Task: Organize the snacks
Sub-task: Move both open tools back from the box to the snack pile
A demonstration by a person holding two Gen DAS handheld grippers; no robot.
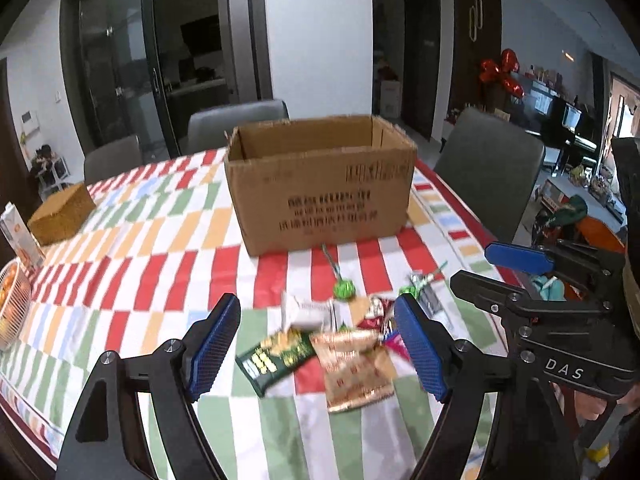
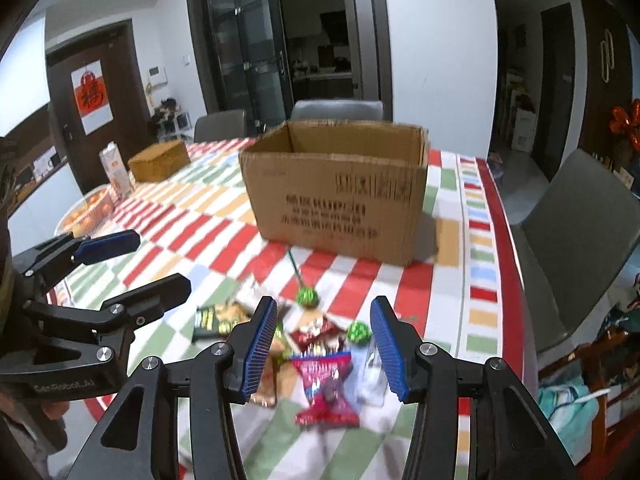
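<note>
both grippers hung over the snack pile, nothing picked yet; i'd call this the approach to the 1st pick.

left gripper (image 1: 318, 344): fingers open, empty, straddling a dark green packet (image 1: 276, 356) and a tan gold packet (image 1: 352, 364) that lay flat on the bench (image 1: 160, 248). pads looked clear of both.

right gripper (image 2: 324, 348): fingers apart at a middling gap, empty, framing a red packet (image 2: 326, 380) with a clear wrapper (image 2: 372, 372) just beside it.

next move, my guess: each one drops onto 1 packet and closes. packets overlap and lie flat, so 1 pinch could drag a neighbour. the 2 tools sat close side by side over the same small pile, so they could collide.

just past the pile were 2 green lollipops (image 1: 344, 289), sticks pointing toward the box, and a white wrapper (image 1: 306, 312).

beyond that the open cardboard box (image 1: 320, 184) stood upright, likely the target. its near wall was tall, so a carried packet would need lifting over the rim. inside not visible.

far left on the bench: a small woven box (image 1: 60, 216), a carton (image 1: 18, 236), a fruit basket (image 1: 12, 304). well apart, not in the way. grey chairs (image 1: 488, 172) stood behind.
</note>
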